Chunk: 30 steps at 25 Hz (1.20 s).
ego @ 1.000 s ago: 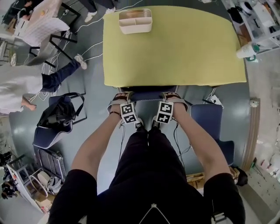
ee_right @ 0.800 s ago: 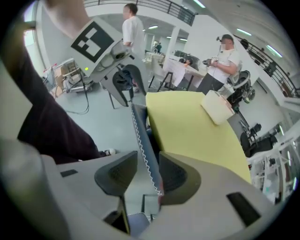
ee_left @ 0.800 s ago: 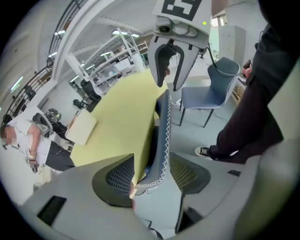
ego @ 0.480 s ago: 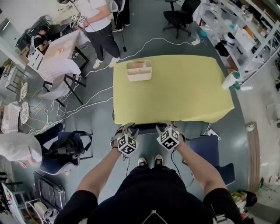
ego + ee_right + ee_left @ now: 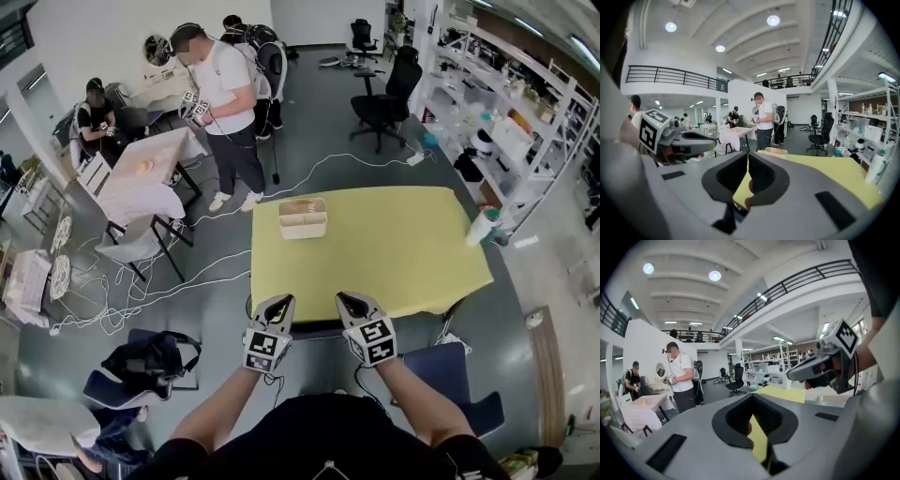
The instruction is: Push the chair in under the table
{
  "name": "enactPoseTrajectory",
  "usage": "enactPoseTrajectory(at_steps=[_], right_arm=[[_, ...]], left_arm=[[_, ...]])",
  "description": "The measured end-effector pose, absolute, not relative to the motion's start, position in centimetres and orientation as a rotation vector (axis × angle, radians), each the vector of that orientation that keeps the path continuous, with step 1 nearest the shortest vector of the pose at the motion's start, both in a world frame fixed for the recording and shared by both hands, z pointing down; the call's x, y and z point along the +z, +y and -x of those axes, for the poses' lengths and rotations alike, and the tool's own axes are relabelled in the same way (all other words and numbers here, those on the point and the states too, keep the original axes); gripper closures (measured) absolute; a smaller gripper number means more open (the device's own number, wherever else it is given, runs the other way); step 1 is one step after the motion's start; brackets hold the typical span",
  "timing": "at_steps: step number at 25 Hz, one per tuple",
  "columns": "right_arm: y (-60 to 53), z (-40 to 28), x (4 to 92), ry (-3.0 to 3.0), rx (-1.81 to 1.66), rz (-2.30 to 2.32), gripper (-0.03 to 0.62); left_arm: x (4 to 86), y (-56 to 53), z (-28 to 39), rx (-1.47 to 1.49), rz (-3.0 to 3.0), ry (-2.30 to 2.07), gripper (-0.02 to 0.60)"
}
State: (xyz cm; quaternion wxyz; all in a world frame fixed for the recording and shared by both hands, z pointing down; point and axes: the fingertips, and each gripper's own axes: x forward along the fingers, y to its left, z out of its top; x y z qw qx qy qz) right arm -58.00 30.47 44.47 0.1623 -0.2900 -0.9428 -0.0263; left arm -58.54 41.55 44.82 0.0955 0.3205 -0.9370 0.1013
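- Left gripper: the jaws have just been closing and now meet. The left gripper view shows the pads together with nothing caught between them; only the yellow table shows through the slit beyond.
- Right gripper: the same finding. The jaws have just been closing, they stand together, and they hold nothing.
- Position of both grippers: they are held side by side in front of the person, over the table's near edge and pointing roughly level across the tabletop. Neither touches the table or the chair.
- Chair: it shows only as a dark strip just beneath the table's near edge, between the two grippers in the head view. The seat is out of sight below the tabletop.
- Judgement on progress: the chair appears to be fully in, and the task looks complete or very nearly so.
- Governing relation: the chair lies below and slightly ahead of both grippers. Its backrest runs crosswise, parallel to the table's near edge.
- Reach: the two hands are about equally near, one toward each end of the backrest. Any further push would probably require both to come down to backrest level first.
- Other items: a partitioned tray sits toward the table's far left corner, well apart from the grippers. A second blue chair stands to the right, outside the table.
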Motion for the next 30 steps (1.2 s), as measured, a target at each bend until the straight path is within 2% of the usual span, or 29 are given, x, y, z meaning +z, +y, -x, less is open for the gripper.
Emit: enactPoseTrajectory(at_steps=[9, 18, 30], right_arm=[[27.9, 56.8, 41.8, -2.783, 0.105, 0.713, 0.576], [25.3, 55.2, 39.9, -2.827, 0.121, 0.680, 0.579], [24.1, 51.1, 40.9, -2.787, 0.141, 0.747, 0.579]], left_arm=[[42.0, 39.7, 56.1, 0.143, -0.990, -2.851, 0.572], [40.6, 38.1, 55.0, 0.077, -0.946, -2.892, 0.572], [42.0, 37.7, 50.2, 0.014, -0.804, -2.905, 0.572]])
